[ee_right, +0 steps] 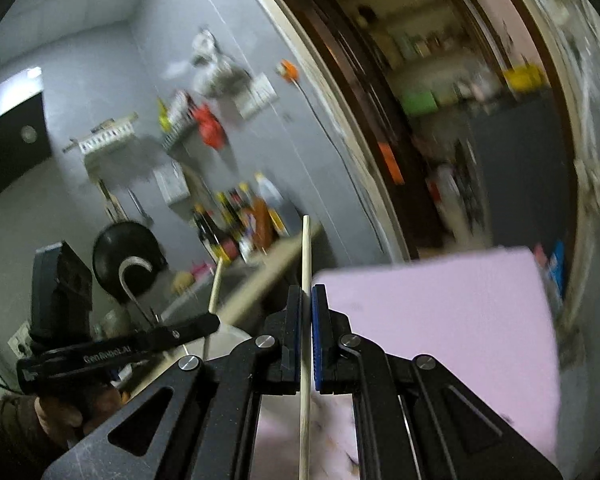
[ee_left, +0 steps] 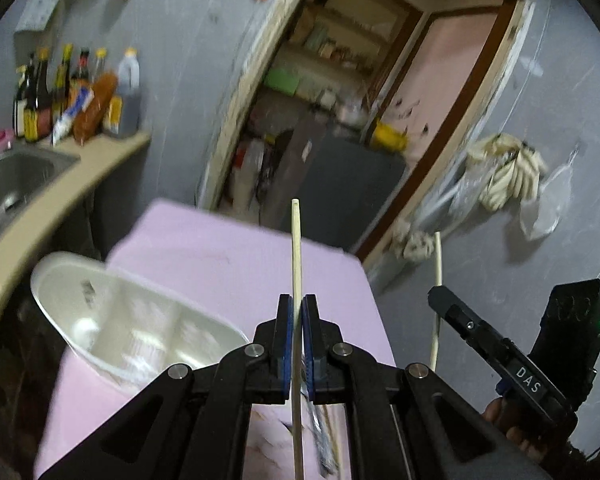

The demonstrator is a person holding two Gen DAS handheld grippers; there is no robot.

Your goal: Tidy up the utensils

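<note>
Left tool (ee_left: 299, 344): clamped on a pale chopstick (ee_left: 296, 264) standing upright. Right tool (ee_left: 440, 300): at right, gripping a second chopstick (ee_left: 438, 256). Below: pink table (ee_left: 228, 264) bearing a white divided utensil holder (ee_left: 132, 320), tilted.

You hold two claws, the left claw (ee_left: 298, 344) and the right claw (ee_right: 309, 336), and two pale chopsticks, one chopstick (ee_left: 296, 264) pinched in the left and a second chopstick (ee_right: 305, 264) in the right. Below you sit one white utensil holder (ee_left: 112, 320), one pink-covered bench (ee_left: 228, 256) and one steel sink (ee_left: 16, 176).
</note>
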